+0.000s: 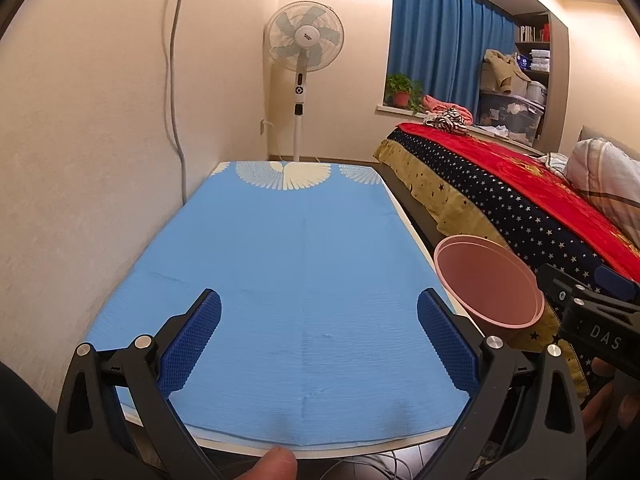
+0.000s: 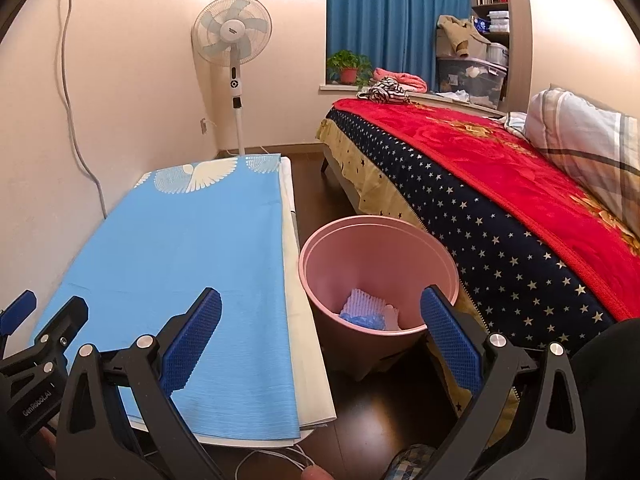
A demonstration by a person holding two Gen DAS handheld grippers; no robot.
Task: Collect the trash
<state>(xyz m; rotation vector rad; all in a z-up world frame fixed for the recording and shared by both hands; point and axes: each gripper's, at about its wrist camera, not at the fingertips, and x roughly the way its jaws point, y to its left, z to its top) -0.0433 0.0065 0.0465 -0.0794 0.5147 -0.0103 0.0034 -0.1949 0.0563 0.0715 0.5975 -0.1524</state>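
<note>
Both grippers, left (image 1: 319, 340) and right (image 2: 320, 340), gape empty; only the right view shows trash (image 2: 370, 312) inside the pink bin (image 2: 340, 332).

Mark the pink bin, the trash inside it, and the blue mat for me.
pink bin (image 2: 320, 322), right wrist view, outer front wall.
trash (image 2: 366, 312), right wrist view, crumpled pieces at the bottom.
blue mat (image 1: 296, 264), left wrist view, bare middle.

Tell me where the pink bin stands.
The pink bin stands on the dark floor between the blue-covered table and the bed, right of the table in both views.
</note>
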